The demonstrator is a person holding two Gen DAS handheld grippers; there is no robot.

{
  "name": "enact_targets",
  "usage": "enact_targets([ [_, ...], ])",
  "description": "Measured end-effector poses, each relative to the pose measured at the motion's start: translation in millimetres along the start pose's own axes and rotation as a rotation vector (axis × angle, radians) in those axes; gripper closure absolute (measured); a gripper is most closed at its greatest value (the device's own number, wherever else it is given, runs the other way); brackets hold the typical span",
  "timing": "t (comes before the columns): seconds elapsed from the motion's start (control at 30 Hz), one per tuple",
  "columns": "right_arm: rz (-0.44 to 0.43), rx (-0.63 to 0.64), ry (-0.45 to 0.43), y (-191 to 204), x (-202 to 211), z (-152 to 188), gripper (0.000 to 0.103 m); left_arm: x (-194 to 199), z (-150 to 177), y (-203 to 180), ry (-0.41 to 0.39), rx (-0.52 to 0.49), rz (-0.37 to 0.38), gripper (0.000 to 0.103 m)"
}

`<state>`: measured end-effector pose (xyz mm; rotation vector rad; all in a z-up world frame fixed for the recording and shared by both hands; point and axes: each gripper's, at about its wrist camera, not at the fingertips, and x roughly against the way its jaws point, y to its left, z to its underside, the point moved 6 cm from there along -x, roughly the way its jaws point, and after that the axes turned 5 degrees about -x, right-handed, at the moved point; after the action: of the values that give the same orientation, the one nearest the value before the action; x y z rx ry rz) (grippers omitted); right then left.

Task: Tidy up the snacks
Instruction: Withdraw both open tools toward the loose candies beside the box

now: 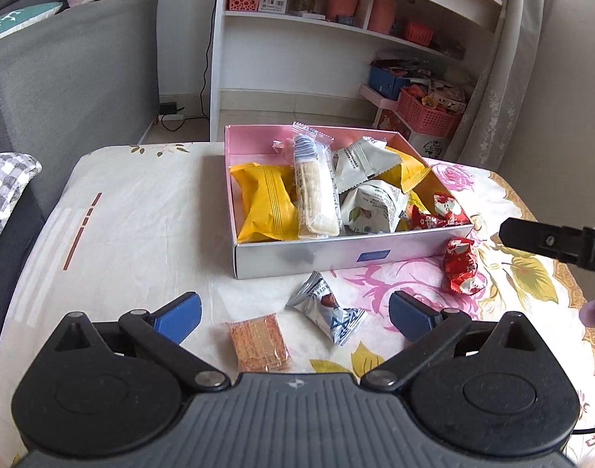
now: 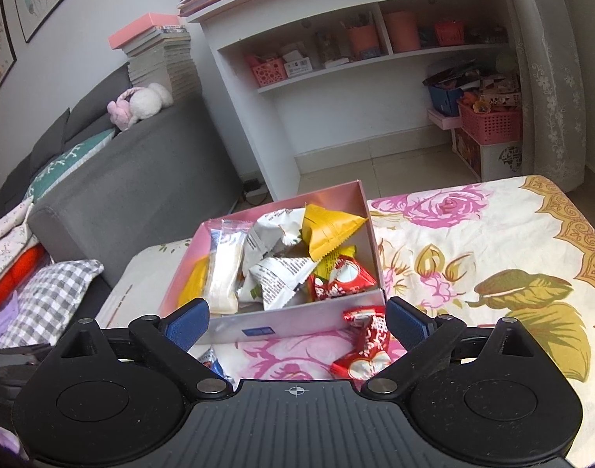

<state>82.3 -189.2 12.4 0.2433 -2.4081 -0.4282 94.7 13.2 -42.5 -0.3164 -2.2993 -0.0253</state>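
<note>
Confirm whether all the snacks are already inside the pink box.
No: a red candy, a silver packet and an orange cracker lie outside the pink box.

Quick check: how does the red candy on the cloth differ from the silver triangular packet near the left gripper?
The red candy is a shiny twisted red wrapper; the silver packet is a pyramid-shaped pouch, silver with blue print. The red candy sits by the box's near right corner; the silver packet lies in front of its near wall. Both are outside the box, ungripped.
</note>
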Motion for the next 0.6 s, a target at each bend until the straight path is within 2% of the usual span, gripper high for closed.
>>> enact_targets([
  [0.07, 0.056, 0.052, 0.017, -1, -2, 8, 0.003, 0, 4, -1, 0.005, -0.014, -0.016, 0.000],
  [0.17, 0.086, 0.090, 0.011, -3, -2, 15, 0.003, 1, 11, -2, 0.000, -0.016, -0.029, 0.000],
  [0.47, 0.122, 0.033, 0.047, -19, -7, 28, 0.003, 0, 24, -16, -0.022, -0.012, -0.013, 0.002],
  [0.57, 0.135, 0.031, 0.064, -23, -11, 31, 0.003, -5, 28, -24, -0.023, -0.002, 0.018, 0.008],
  [0.6, 0.140, 0.036, 0.070, -24, -12, 32, 0.003, -6, 29, -26, -0.018, 0.003, 0.035, 0.013],
])
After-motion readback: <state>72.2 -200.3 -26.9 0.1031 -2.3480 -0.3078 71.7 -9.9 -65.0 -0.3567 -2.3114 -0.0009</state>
